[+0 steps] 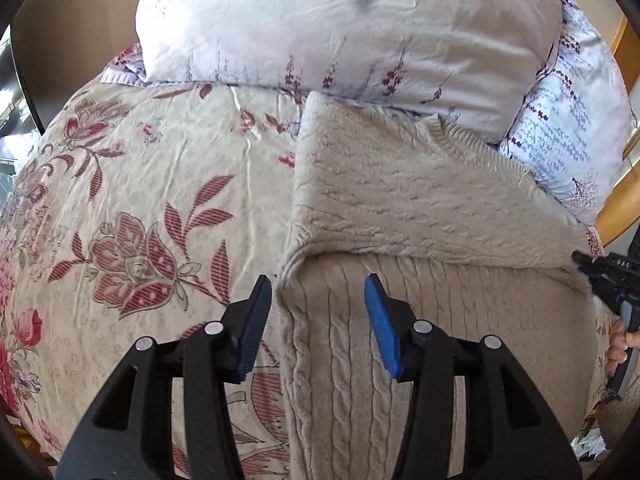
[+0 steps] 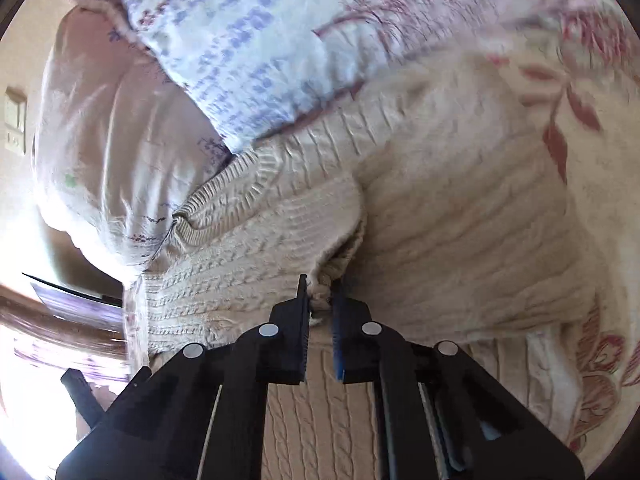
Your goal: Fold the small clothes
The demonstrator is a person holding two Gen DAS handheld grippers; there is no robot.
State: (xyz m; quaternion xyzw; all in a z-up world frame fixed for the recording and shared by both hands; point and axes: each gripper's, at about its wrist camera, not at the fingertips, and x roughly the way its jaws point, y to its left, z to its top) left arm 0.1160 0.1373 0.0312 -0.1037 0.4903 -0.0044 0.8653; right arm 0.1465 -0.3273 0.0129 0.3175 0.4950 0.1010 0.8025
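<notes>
In the left wrist view, the left tongs (image 1: 318,300) are spread wide with nothing in them. They hang over the left edge of a beige cable-knit sweater (image 1: 400,208). The sweater lies on a flowery bedspread (image 1: 152,200), and its top part is folded down over the rest. Two pillows (image 1: 340,28) sit behind it. The right tongs (image 1: 590,270) peek in at the sweater's right edge.

In the right wrist view, the right tongs (image 2: 320,300) pinch a bunched bit of the sweater (image 2: 460,220) edge. A blue-patterned pillow (image 2: 248,40) lies just beside the sweater.
</notes>
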